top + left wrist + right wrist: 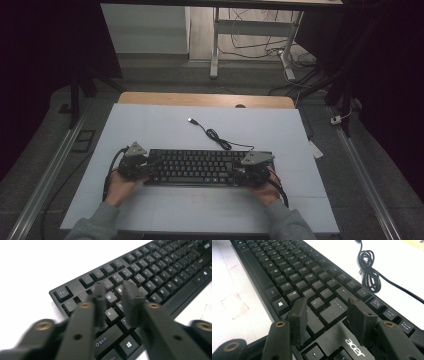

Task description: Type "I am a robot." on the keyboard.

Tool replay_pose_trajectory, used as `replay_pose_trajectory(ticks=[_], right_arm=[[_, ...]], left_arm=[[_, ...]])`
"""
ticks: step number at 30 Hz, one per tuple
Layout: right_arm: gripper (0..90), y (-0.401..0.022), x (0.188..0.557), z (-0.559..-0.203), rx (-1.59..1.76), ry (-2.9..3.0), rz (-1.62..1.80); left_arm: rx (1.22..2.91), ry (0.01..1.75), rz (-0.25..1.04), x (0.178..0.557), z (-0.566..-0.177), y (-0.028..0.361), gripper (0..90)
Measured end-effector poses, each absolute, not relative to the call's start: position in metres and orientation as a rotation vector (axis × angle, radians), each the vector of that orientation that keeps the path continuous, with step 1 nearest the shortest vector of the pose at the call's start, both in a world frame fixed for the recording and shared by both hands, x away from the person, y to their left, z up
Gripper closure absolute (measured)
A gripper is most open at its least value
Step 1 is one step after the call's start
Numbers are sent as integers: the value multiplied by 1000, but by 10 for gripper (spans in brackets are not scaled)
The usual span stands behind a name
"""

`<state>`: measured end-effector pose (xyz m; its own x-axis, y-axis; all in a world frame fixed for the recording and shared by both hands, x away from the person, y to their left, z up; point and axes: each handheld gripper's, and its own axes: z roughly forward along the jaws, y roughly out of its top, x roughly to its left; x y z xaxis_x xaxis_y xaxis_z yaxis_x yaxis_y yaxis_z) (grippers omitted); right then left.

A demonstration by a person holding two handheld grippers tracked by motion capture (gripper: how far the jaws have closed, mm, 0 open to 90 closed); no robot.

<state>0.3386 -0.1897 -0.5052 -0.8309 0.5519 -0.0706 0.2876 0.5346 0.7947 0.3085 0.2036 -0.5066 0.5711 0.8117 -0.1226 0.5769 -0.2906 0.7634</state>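
Keyboard axis: we see the Acer keyboard lying left-right across frame centre on the surface.
Left fingers: part-open above the left-end keys, holding nothing.
Right fingers: open over the right end, empty.

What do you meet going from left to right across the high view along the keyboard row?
Left gripper → black keyboard → right gripper, all on the pale table sheet.
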Motion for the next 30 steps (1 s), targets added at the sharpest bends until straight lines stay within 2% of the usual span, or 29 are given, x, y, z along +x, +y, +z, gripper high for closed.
replay_pose_trajectory(ticks=[4, 9, 30], right_arm=[[511, -189, 338, -505, 699, 2463, 1190], [511, -190, 339, -505, 696, 2463, 1191], [512, -184, 337, -498, 708, 2448, 1294]], left_arm=[[1971, 1127, 373, 308, -505, 205, 553], [1975, 1133, 363, 309, -506, 205, 493], [1983, 1130, 338, 309, -507, 201, 448]])
